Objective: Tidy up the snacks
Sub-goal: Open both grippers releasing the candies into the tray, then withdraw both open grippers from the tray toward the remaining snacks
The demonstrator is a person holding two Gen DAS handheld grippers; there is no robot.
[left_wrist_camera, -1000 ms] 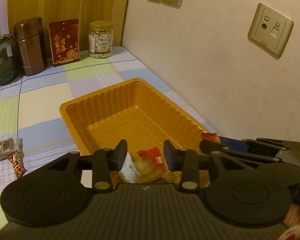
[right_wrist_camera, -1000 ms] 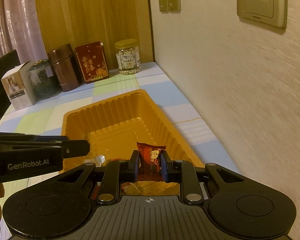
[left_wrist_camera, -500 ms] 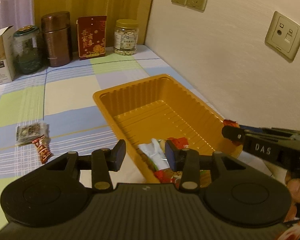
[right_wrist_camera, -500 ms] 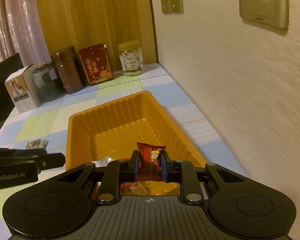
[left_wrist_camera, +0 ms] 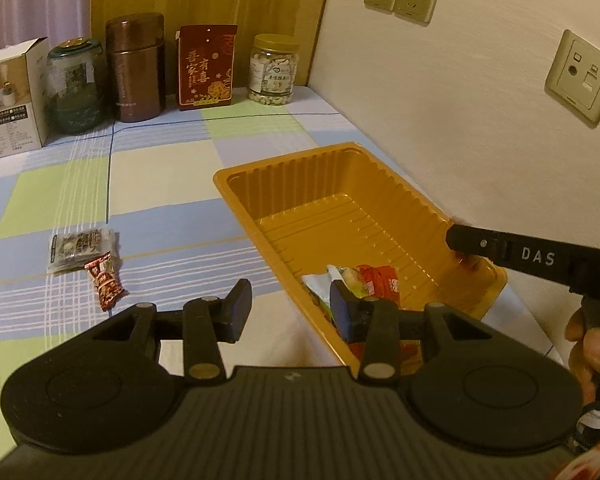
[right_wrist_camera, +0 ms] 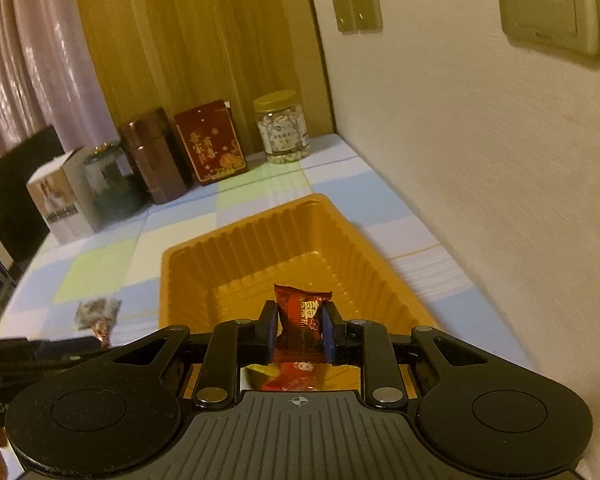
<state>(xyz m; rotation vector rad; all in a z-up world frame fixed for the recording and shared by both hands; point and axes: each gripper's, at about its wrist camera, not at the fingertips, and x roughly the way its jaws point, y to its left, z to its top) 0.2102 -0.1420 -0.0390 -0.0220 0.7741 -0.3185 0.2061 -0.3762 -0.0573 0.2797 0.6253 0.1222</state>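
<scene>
An orange plastic tray (left_wrist_camera: pixel 284 160) lies along the wall with several wrapped snacks (left_wrist_camera: pixel 374 280) heaped at its near end. My right gripper (right_wrist_camera: pixel 300 328) hovers over that end. Its jaws are opening, and a red candy packet (right_wrist_camera: pixel 302 312) stands upright between the pads, which no longer pinch it. My left gripper (left_wrist_camera: pixel 288 312) is open and holds nothing, astride the tray's near left rim. On the checked cloth to the left lie a grey snack packet (left_wrist_camera: pixel 80 248) and a small red one (left_wrist_camera: pixel 106 286), touching each other.
Along the back stand a white box (left_wrist_camera: pixel 12 96), a green glass jar (left_wrist_camera: pixel 74 88), a brown canister (left_wrist_camera: pixel 136 68), a red box (left_wrist_camera: pixel 206 66) and a jar of nuts (left_wrist_camera: pixel 272 68). The wall (left_wrist_camera: pixel 460 120) runs close along the tray's right side.
The right jaws have spread apart around the red packet they were pinching. The left gripper has drawn away to the left of the tray, bringing the two loose packets closer in view.
</scene>
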